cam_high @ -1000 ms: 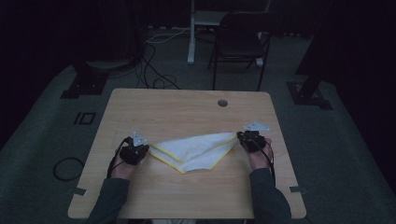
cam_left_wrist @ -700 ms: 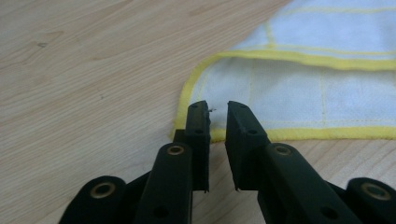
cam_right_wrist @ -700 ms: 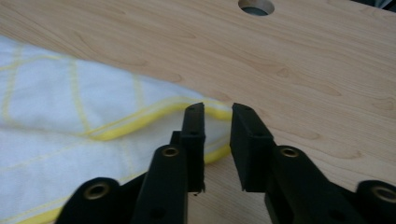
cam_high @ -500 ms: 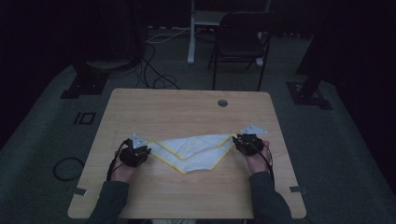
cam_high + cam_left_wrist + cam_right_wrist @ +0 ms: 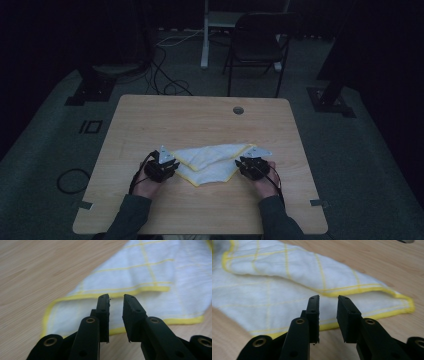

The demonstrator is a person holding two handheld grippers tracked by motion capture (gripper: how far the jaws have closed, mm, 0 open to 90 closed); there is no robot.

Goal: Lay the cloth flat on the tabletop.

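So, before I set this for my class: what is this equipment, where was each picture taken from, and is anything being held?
There is no robot here. A person sits at a wooden table with a hand-held gripper in each hand: the left gripper and the right gripper. One picture comes from a camera fixed above, looking down. The other two come from cameras riding on each gripper, looking along its two black fingers. A folded white cloth with yellow edging lies on the table between the grippers. Both grippers have just been opening; nothing sits between their fingers, so the cloth rests free.
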